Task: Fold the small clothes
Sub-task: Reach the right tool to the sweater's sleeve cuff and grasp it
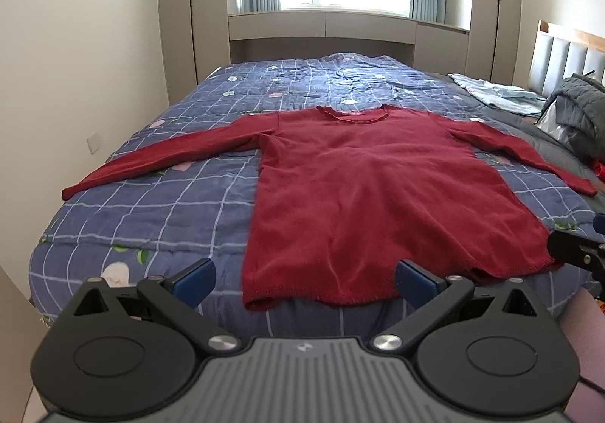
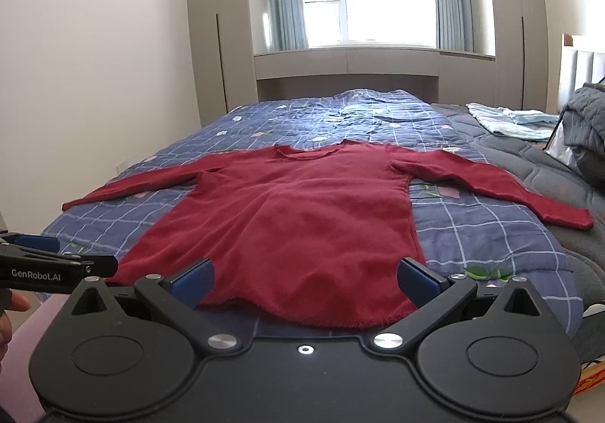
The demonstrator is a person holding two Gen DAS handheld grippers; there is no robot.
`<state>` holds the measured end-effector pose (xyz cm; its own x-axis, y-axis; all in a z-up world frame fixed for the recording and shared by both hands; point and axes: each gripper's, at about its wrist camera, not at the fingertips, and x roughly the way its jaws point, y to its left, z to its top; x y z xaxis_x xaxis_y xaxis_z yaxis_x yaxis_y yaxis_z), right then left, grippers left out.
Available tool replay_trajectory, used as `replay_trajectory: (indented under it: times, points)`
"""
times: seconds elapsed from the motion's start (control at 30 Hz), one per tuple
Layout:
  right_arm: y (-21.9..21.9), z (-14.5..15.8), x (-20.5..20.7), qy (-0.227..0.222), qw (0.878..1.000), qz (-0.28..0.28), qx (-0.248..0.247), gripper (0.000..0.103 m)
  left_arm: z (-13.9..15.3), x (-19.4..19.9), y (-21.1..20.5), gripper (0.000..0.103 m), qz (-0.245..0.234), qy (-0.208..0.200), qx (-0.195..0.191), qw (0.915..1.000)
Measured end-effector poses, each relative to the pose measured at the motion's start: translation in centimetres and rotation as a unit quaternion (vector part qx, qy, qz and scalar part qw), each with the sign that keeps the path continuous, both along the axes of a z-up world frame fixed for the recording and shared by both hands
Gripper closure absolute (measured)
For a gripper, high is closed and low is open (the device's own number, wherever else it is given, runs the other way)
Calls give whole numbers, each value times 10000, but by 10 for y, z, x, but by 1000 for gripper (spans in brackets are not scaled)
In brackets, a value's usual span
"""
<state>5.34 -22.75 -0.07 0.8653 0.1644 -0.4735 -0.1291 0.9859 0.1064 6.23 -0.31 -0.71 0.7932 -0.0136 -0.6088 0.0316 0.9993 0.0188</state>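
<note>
A dark red long-sleeved sweater [image 1: 374,196] lies flat on the bed, collar at the far end, both sleeves spread out sideways, hem at the near edge. It also shows in the right wrist view [image 2: 298,230]. My left gripper [image 1: 304,281] is open and empty, hovering just short of the hem's left part. My right gripper [image 2: 304,281] is open and empty, just short of the hem's right part. The left gripper's side shows at the left of the right wrist view [image 2: 56,266].
The bed has a blue checked quilt [image 1: 159,203]. Light blue clothes [image 1: 495,94] and a grey padded jacket [image 1: 582,109] lie at the bed's right side by the headboard [image 1: 567,56]. Wardrobes and a window stand beyond the bed. A wall runs along the left.
</note>
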Motion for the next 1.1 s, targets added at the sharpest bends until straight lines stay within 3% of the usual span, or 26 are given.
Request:
replay_trajectory:
  times: [0.33,0.6,0.77,0.97,1.1]
  points:
    - [-30,-19,64,91,9972,-346,657,0,6,71,-11,0,101,359,370,9986]
    - [-65,-26,140,692,9924,-943,384,0,13,151,-30,0,129,461,398,9981]
    - [-105,-35,171,623,9882,-1362,323,0,21,204,-56,0,-73,503,373,9980]
    - [-168,-50,195,652,9712,-2283,213,0,14,260,-109,0,-608,389,631,9954]
    - [-217,-57,198,511,9538,-2931,426,0,-1,291,-144,0,-925,334,464,9941]
